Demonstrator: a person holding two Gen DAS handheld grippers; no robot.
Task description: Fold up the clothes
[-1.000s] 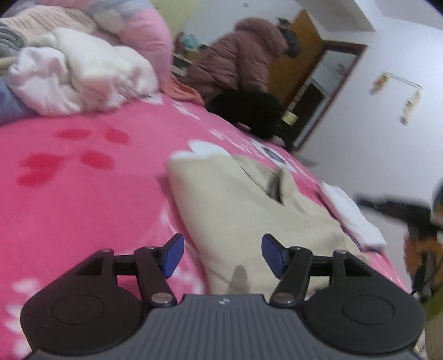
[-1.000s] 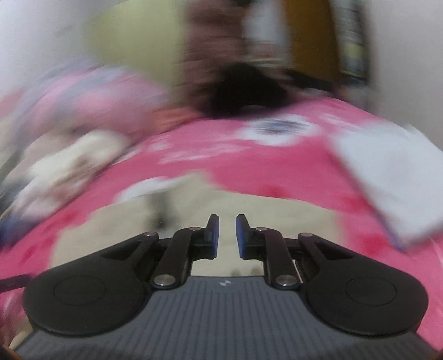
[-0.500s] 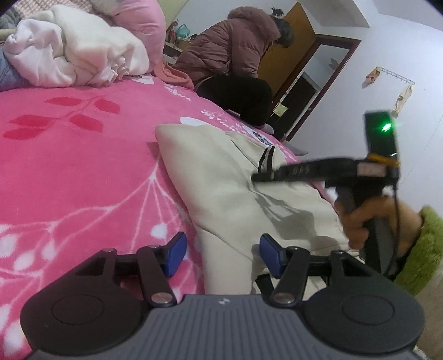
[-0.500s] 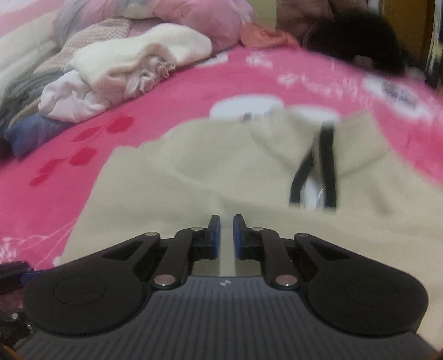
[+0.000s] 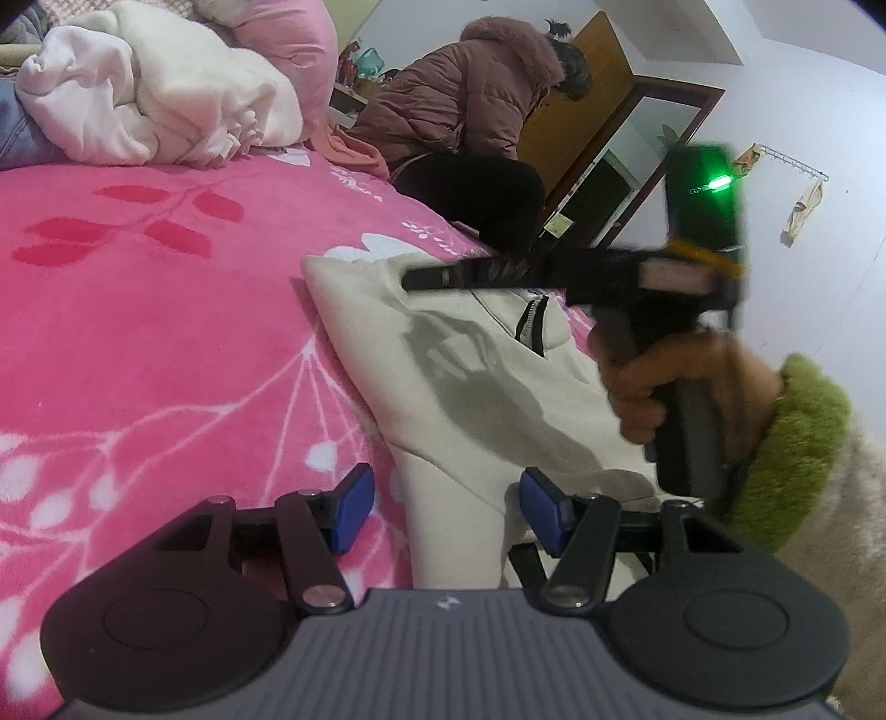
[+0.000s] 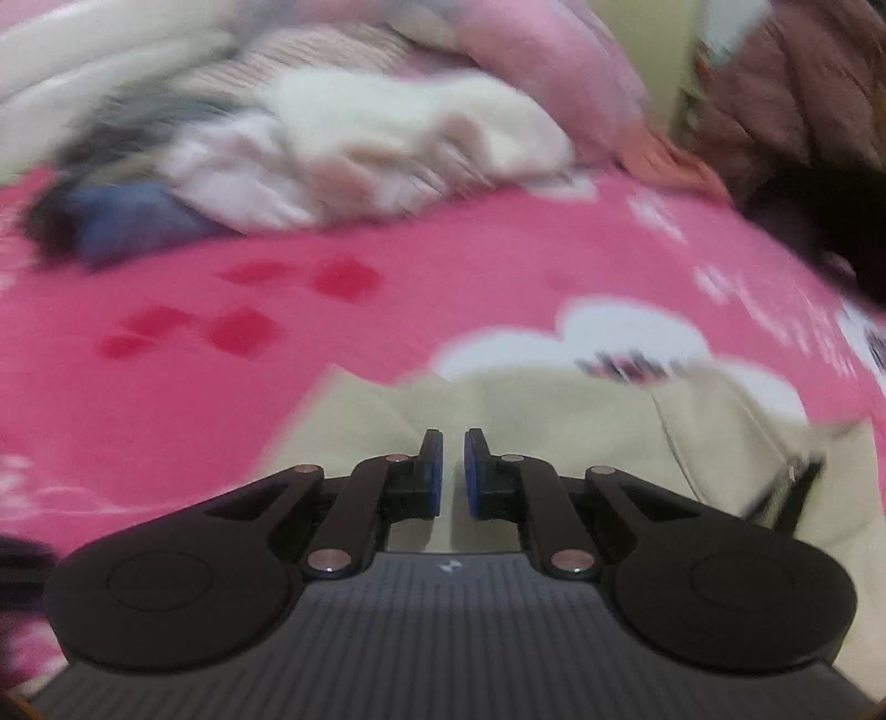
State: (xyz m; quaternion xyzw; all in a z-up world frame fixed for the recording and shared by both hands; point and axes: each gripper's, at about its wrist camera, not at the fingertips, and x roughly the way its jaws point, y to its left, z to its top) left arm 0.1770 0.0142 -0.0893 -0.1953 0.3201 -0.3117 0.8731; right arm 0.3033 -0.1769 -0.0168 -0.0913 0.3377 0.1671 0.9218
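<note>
A cream zip-neck top (image 5: 443,354) lies flat on the pink blanket (image 5: 138,332), collar toward the far side. My left gripper (image 5: 448,515) stands open low over the top's near edge, and the cloth lies between and below its blue pads without being pinched. A hand in a green cuff (image 5: 797,421) holds my right gripper (image 5: 412,278), which hovers over the top's far left shoulder. In the right wrist view, the right gripper (image 6: 453,471) has its pads almost together with only a thin slit and nothing in it. The top (image 6: 554,421) lies under it.
A heap of loose clothes (image 5: 155,105) and a pink pillow (image 5: 293,50) sit at the back left of the bed. A person in a mauve padded coat (image 5: 465,94) bends over at the bed's far side, before a brown door (image 5: 587,105). White wall is on the right.
My right gripper has swept in from the right and moved left across the cream top to its far left shoulder, its jaws narrowing slightly. The left gripper has stayed at the near edge.
</note>
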